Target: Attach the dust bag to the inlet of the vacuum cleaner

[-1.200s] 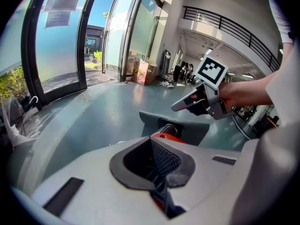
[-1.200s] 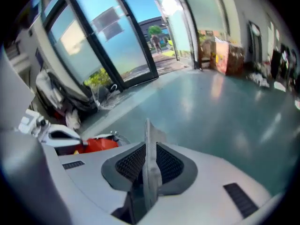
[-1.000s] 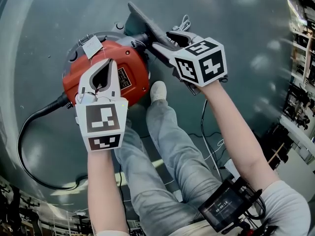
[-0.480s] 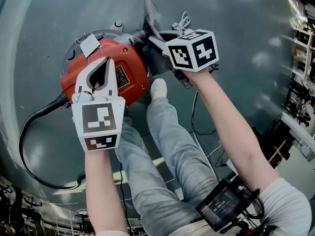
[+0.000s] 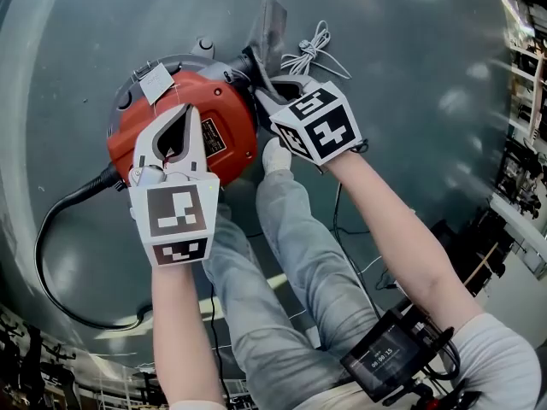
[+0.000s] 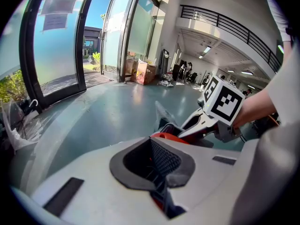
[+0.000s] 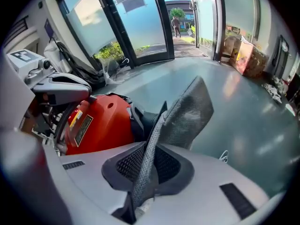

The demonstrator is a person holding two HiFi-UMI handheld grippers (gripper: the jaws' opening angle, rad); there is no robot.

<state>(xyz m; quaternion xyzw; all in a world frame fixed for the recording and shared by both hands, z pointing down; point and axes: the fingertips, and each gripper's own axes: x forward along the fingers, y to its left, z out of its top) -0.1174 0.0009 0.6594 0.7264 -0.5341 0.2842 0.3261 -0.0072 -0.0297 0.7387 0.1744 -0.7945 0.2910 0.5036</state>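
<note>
The red vacuum cleaner (image 5: 229, 114) sits on the grey floor, its black inlet (image 5: 243, 65) at the upper right. A grey mesh dust bag (image 5: 267, 26) stands up just beside the inlet. My right gripper (image 5: 267, 85) is shut on the bag's lower edge, and the fabric (image 7: 187, 109) runs between its pads (image 7: 123, 165). Whether the bag's mouth touches the inlet (image 7: 139, 121) I cannot tell. My left gripper (image 5: 183, 111) rests shut on top of the red body (image 7: 101, 121), with no separate thing in its jaws.
A bundled white cord (image 5: 313, 48) lies on the floor right of the bag. The vacuum's black cable (image 5: 47, 229) loops to the lower left. A paper tag (image 5: 160, 81) hangs on the vacuum. The person's legs and shoe (image 5: 273, 155) are just below it.
The right gripper moved left and down toward the inlet and closed on the dust bag, which swung from lying flat to standing upright. The left gripper stayed put.
</note>
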